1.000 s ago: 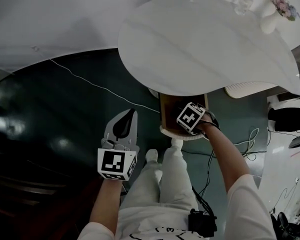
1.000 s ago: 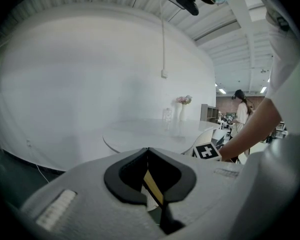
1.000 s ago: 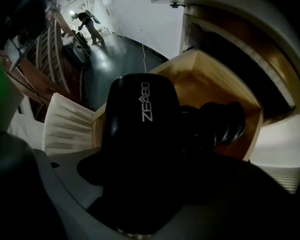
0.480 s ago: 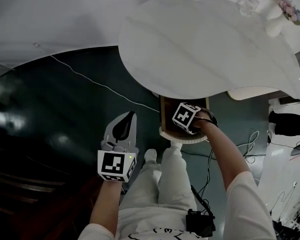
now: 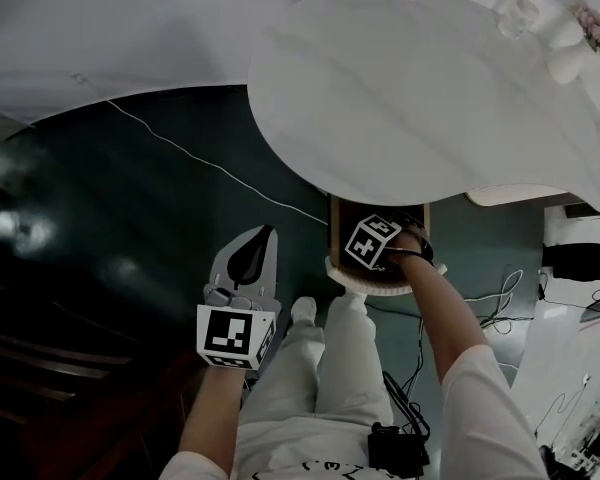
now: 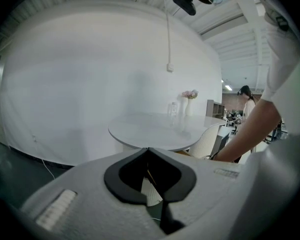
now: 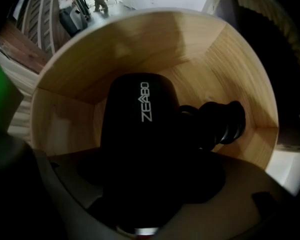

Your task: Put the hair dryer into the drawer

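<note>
1. Right gripper (image 7: 150,176): the right gripper view shows its jaws clamped on the black hair dryer (image 7: 140,129). The dryer body fills the gap between the jaws and carries white lettering on its top face. A ribbed black part projects from the body toward the right.

2. Location of the hair dryer: I read it as inside the wooden drawer (image 7: 190,49). Light wood walls surround it on the left, the far side and the right. I cannot tell whether it touches the drawer bottom.

3. Head view check: the right gripper (image 5: 378,230) sits down in the open drawer (image 5: 333,236), with its marker cube uppermost. The drawer stands pulled out just below the near edge of the white table (image 5: 420,78). The dryer itself is hidden under the gripper in this view.

4. Left gripper (image 6: 148,150): the left gripper view shows its jaw tips touching, with nothing held. Only the shaped hollow of the dark pads remains between them.

5. In the head view I see the left gripper (image 5: 266,232) well apart from the drawer, over the dark floor (image 5: 130,218) beside the person's white trousers (image 5: 320,368).

6. On the far side of the table stand a white vase of flowers (image 5: 572,56) and a clear glass (image 5: 517,13).
</note>
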A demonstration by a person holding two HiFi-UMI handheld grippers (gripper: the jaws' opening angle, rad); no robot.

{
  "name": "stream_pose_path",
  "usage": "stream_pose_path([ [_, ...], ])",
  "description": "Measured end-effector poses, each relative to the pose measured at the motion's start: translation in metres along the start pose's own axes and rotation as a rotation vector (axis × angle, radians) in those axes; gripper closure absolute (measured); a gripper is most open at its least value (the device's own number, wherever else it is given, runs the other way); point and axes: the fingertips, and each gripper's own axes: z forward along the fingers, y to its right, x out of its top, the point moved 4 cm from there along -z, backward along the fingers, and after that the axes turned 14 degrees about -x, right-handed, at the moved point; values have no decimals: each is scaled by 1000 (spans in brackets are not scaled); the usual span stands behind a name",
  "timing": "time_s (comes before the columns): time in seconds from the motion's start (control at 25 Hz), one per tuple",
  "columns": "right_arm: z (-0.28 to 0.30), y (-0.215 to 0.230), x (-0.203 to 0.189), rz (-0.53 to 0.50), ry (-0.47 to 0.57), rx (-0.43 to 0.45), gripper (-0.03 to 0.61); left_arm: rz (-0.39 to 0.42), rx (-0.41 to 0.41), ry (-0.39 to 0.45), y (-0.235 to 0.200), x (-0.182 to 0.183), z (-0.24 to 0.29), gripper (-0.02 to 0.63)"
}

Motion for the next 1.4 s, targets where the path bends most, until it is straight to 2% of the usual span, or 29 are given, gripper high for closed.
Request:
stream_pose_path([
  [0.4,13,-6,0,28,-32,28,199,0,18,-5,-6,-5,-7,598],
  [0.64,9,-3,1,-20,-46,-35,196,22,1,-16,-4,-2,-11,598],
  [0.84,12,-6,-8,-23,-125,-26,193,28,0,-12,-7,-3,-19,598],
  [0.96,12,-5,-9,-16,-136,-34,187,23,10,-10,-9,-5,-23,598],
  [1.2,-5,0,-6,-76,-120,-140,187,35,-10,4,-5,4,-31,598],
  [1.4,-27,1,-13,-2,-150,-129,189,66,-27,37,-5,22,-44,598],
])
